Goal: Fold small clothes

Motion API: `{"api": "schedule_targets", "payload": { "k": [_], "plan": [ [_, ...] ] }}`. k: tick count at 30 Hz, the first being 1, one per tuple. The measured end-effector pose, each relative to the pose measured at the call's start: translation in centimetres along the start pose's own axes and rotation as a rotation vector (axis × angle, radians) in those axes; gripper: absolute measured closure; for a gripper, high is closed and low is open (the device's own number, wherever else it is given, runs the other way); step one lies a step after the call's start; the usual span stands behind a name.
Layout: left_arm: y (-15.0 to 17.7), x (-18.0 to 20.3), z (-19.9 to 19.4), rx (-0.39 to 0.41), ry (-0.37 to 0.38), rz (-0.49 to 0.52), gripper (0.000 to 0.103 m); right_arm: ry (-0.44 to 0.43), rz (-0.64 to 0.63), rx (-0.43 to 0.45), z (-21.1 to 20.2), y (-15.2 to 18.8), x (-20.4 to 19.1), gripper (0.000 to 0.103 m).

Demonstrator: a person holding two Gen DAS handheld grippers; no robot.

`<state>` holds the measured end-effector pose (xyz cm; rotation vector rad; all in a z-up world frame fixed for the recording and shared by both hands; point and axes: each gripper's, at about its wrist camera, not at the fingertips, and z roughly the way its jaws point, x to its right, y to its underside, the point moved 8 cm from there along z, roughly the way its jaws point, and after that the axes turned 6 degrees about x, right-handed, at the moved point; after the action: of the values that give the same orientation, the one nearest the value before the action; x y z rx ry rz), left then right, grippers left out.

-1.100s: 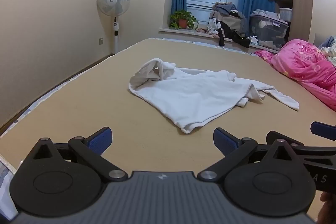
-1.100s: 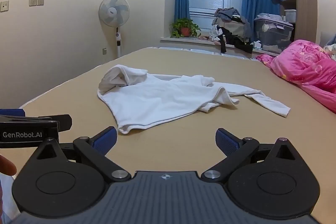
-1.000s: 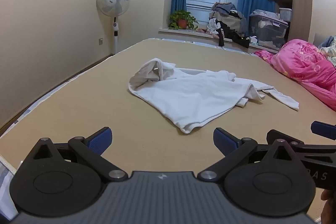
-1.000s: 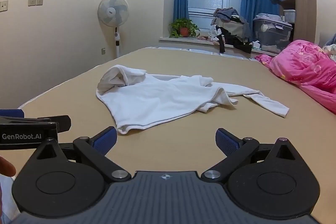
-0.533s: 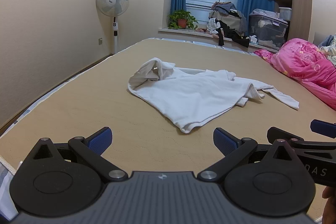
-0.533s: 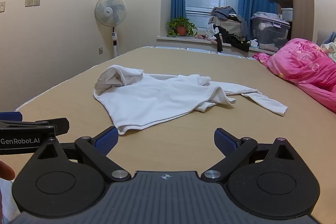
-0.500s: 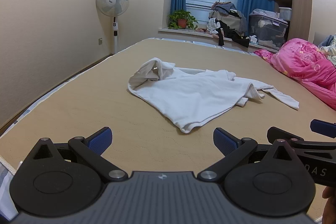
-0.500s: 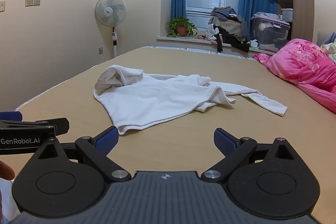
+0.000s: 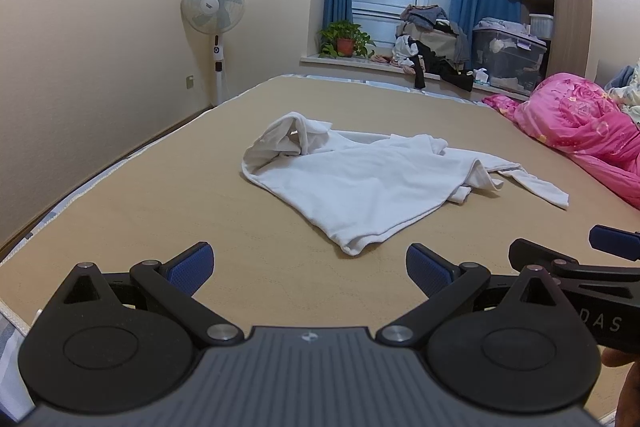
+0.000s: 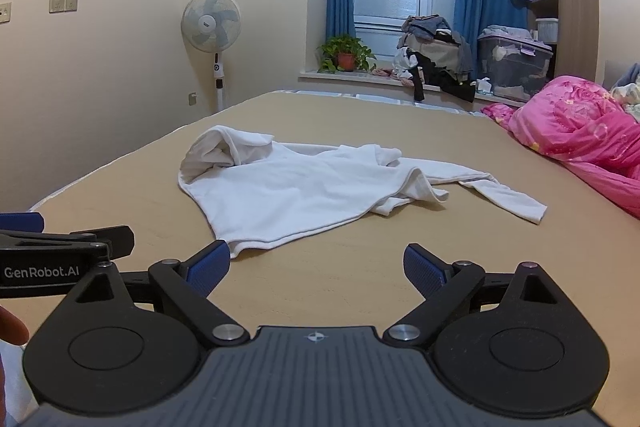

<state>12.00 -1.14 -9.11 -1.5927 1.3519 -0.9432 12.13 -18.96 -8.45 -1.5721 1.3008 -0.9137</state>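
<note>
A small white long-sleeved garment [image 9: 360,179] [image 10: 304,187] lies crumpled on the tan bed surface [image 9: 160,211] [image 10: 360,291], one sleeve stretched out to the right, the other end bunched at the left. My left gripper [image 9: 308,267] is open and empty, just short of the garment's near corner. My right gripper [image 10: 316,265] is also open and empty; its left fingertip [image 10: 208,267] sits beside that same near hem corner. Each gripper shows at the edge of the other's view.
A pink quilt [image 9: 584,131] [image 10: 580,139] is heaped along the bed's right side. Beyond the bed stand a pedestal fan [image 9: 213,7], a potted plant [image 9: 345,41], a clothes pile [image 9: 432,39] and a storage box [image 9: 508,55] on the window ledge.
The right gripper has drifted slightly forward and lower toward the garment's near hem. The left gripper is almost unmoved. The garment lies as before.
</note>
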Motion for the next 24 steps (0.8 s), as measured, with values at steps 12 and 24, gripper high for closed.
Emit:
{"api": "schedule_targets", "payload": {
  "k": [12, 24],
  "plan": [
    [0.1, 0.6, 0.3, 0.014, 0.080, 0.029, 0.047, 0.010, 0.032, 0.007, 0.8, -0.6, 0.6, 0.040],
    [-0.4, 0.6, 13.6, -0.147, 0.114, -0.098, 0.066, -0.015, 0.108, 0.024, 2.3, -3.1, 3.2, 0.068]
  ]
}}
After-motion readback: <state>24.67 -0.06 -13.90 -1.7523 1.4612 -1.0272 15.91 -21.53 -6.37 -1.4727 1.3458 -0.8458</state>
